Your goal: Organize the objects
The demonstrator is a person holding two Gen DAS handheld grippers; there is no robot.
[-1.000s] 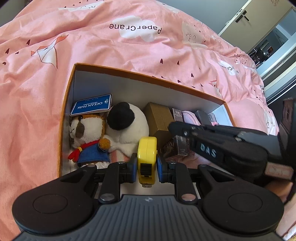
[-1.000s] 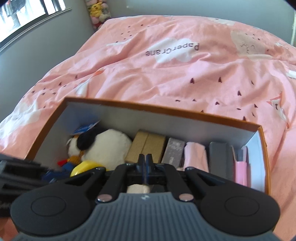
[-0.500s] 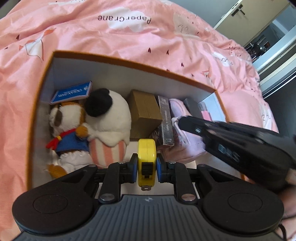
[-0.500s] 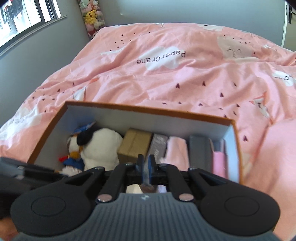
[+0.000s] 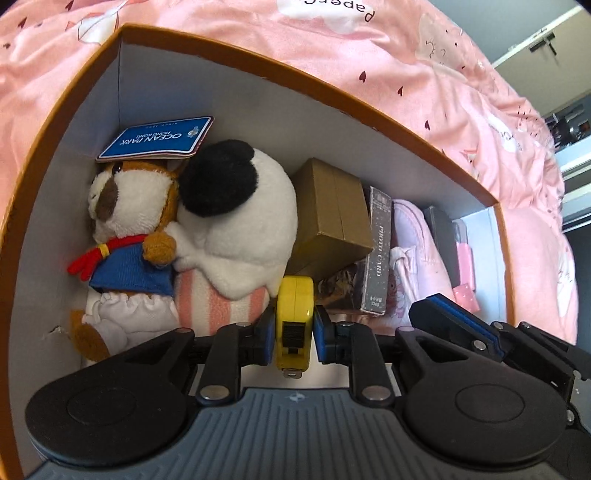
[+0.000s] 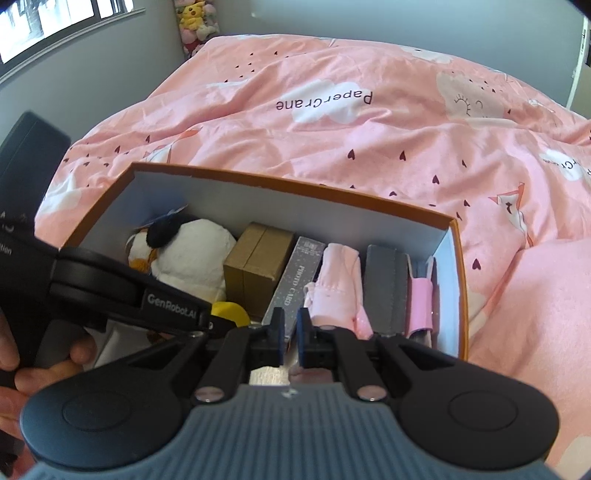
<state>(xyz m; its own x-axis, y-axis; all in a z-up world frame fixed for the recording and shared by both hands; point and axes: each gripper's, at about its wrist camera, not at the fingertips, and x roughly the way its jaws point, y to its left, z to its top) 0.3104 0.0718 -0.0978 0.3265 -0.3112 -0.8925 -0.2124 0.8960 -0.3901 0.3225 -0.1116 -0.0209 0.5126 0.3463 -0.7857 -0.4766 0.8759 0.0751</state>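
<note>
An orange-rimmed box point(image 5: 258, 70) point(image 6: 295, 184) lies on the bed. It holds a plush dog point(image 5: 122, 221), a white plush with a black ear point(image 5: 240, 221), a brown carton point(image 5: 332, 210), a photo card box point(image 5: 378, 251), pink cloth point(image 5: 417, 243) and a grey case point(image 5: 439, 229). My left gripper point(image 5: 294, 325) is low inside the box with a yellow tape measure point(image 5: 295, 314) point(image 6: 229, 312) between its pads. Its jaws are starting to open, but the pads still touch the case. My right gripper point(image 6: 290, 328) hovers over the box's near side. Its jaws stand slightly apart with nothing between them.
A pink duvet point(image 6: 369, 122) surrounds the box. A hand point(image 6: 22, 362) grips the left tool at the left edge of the right wrist view. Soft toys point(image 6: 194, 18) sit in the far corner by a window. A wardrobe point(image 5: 535, 48) stands at the upper right.
My left gripper has sunk deeper into the box with the tape measure, so the plush toys look bigger. My right gripper has drifted right and its pads have parted a little.
</note>
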